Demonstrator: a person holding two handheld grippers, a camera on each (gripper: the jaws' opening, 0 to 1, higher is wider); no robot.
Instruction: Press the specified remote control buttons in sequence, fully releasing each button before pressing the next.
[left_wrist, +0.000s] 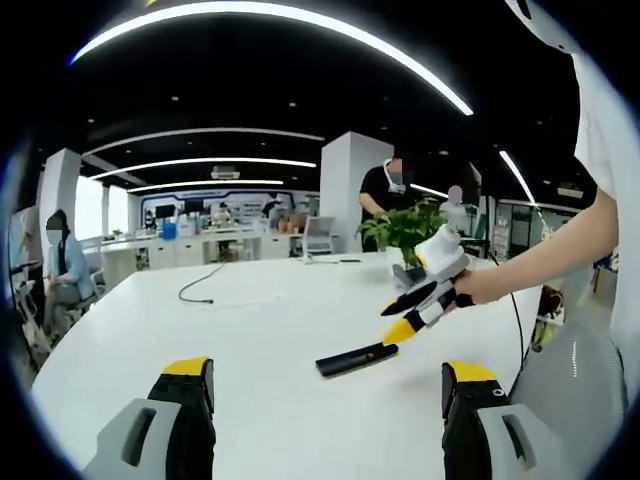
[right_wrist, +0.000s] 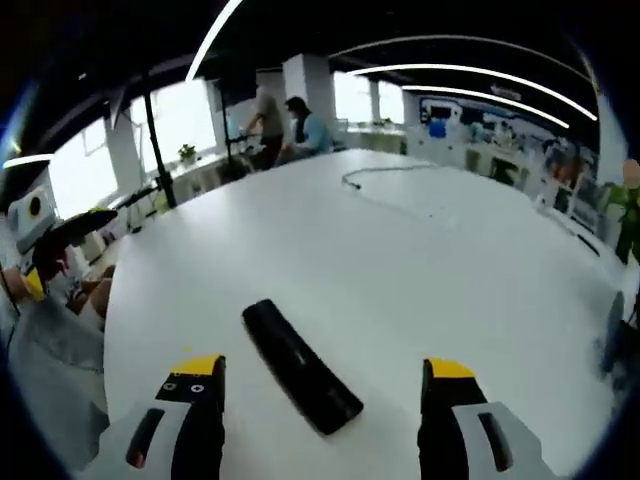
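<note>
I see an open office with a dark ceiling (left_wrist: 250, 80) and long curved light strips (left_wrist: 300, 25). White pillars (left_wrist: 345, 190), bright windows (right_wrist: 180, 120), a large white table (left_wrist: 260, 320).

The remote (right_wrist: 300, 365) lies flat on the counter (right_wrist: 420, 250), between the right tool's (right_wrist: 320, 400) jaws and just ahead of them. In the left gripper view, the right tool (left_wrist: 400, 318) hangs over the remote's (left_wrist: 356, 358) far end, with the left tool (left_wrist: 325, 395) well short of it. A cable (left_wrist: 200, 285) lies farther back on the counter (left_wrist: 250, 340), a plant (left_wrist: 405, 228) behind.
</note>
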